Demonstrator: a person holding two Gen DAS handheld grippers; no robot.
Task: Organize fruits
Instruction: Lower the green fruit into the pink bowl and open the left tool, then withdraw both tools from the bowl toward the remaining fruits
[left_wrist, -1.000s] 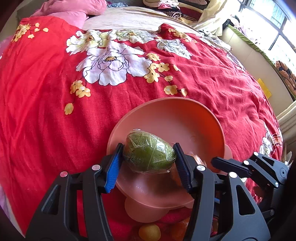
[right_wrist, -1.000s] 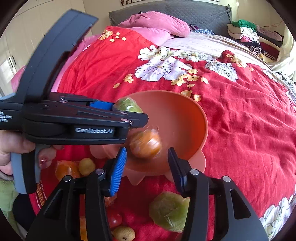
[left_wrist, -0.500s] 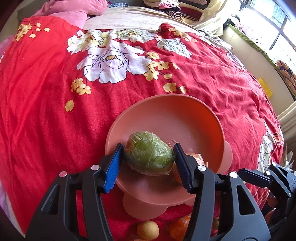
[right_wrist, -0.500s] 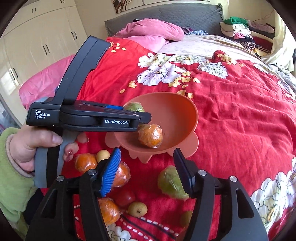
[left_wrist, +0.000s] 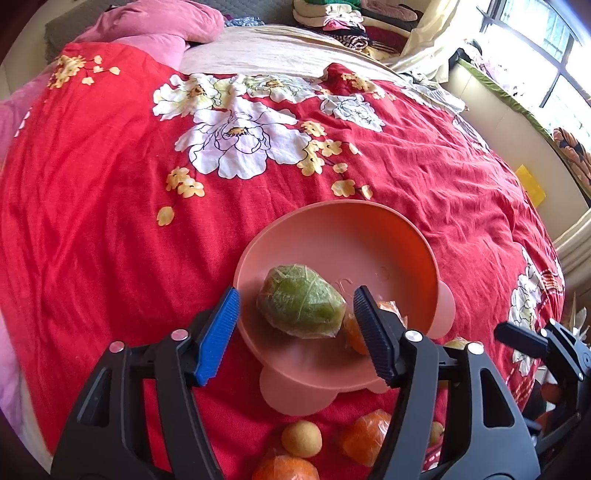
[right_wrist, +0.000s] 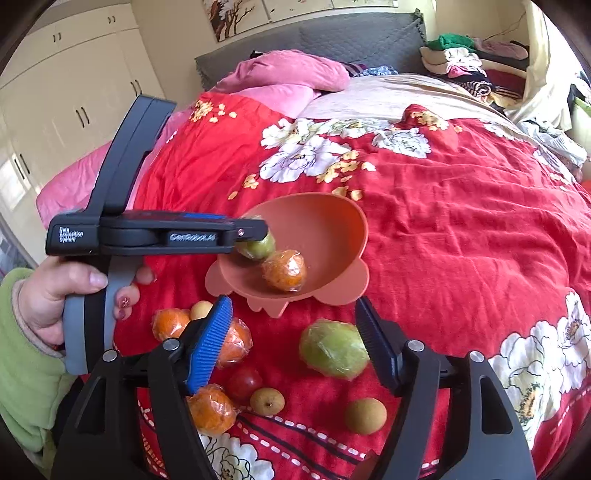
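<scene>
A salmon-pink bowl (left_wrist: 369, 236) sits on the red flowered bedspread. In it lie a plastic-wrapped green fruit (left_wrist: 301, 301) and a wrapped orange (right_wrist: 284, 269). My left gripper (left_wrist: 295, 295) reaches over the bowl's near rim. Its jaws are opening, with the green fruit between them and a gap at each pad. My right gripper (right_wrist: 291, 302) hangs short of the bowl, above the loose fruit. Its jaws are opening too, with nothing between them. The left finger hides part of the orange (left_wrist: 349, 330) in the left wrist view.
Loose fruit lies on the bedspread in front of the bowl: a wrapped green fruit (right_wrist: 334, 349), several wrapped oranges (right_wrist: 234, 341), a small red fruit (right_wrist: 243, 382) and small yellow-brown ones (right_wrist: 365, 415). A hand in a green sleeve (right_wrist: 48, 295) holds the left gripper. Pink pillows (right_wrist: 291, 77) lie far back.
The left jaws have spread off the green fruit, which now lies in the bowl. The right gripper has drawn back from the bowl, widening, and the orange stays in the bowl.
</scene>
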